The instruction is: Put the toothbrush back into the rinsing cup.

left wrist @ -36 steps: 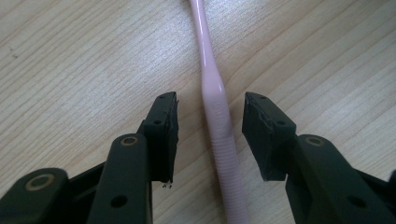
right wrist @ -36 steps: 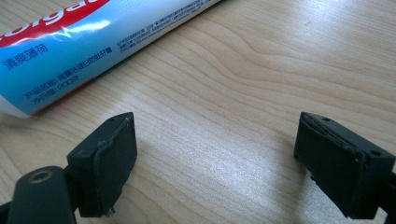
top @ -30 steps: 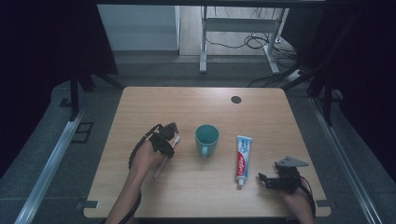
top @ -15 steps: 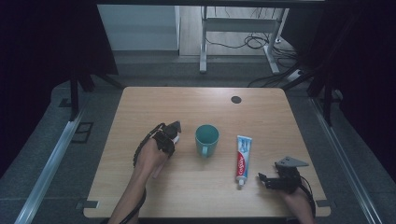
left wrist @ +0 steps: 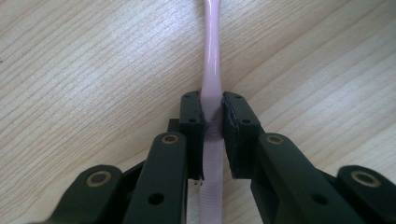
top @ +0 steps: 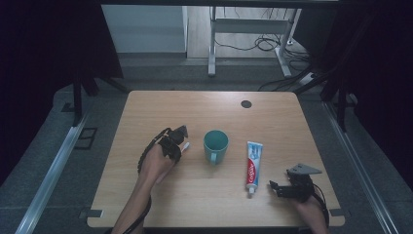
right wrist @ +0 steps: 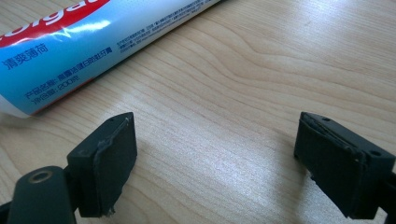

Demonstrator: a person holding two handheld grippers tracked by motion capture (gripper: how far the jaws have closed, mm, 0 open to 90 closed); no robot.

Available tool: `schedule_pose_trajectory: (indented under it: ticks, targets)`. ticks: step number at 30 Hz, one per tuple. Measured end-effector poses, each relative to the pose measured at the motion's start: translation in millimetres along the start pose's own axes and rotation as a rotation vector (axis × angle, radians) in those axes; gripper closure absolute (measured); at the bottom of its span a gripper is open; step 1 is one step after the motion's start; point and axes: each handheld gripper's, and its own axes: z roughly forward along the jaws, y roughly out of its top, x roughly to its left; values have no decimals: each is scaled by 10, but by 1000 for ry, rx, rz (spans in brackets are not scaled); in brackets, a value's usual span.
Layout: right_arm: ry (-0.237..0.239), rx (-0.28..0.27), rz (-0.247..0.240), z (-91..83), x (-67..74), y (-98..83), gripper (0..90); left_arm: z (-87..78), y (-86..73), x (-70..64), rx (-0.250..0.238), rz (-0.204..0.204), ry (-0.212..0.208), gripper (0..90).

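A pink toothbrush lies on the wooden table, left of a teal mug. My left gripper has just been closing on its handle, and both pads now press on it. In the high view the left gripper points toward the mug, with the brush's pale end sticking out. A blue and white toothpaste tube lies right of the mug. My right gripper rests on the table near the tube's cap end, open. Bare wood lies between its pads, and the tube is ahead to the left.
A dark round cable hole sits near the table's far edge. Beyond the table stand a metal desk frame and loose cables on the floor. Dark curtains hang on both sides.
The left gripper's jaws look narrower around the toothbrush than a second ago. Both hands stay where they were.
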Motion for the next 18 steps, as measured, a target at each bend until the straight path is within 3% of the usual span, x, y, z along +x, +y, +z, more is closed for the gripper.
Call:
schedule_pose_trajectory:
  ticks: [9,18]
  targets:
    - [0,0,0,0,0,0,128,-68,5,-39,-36,37,-23,786]
    - [0,0,0,0,0,0,128,-204,5,-115,-106,61,-32,787]
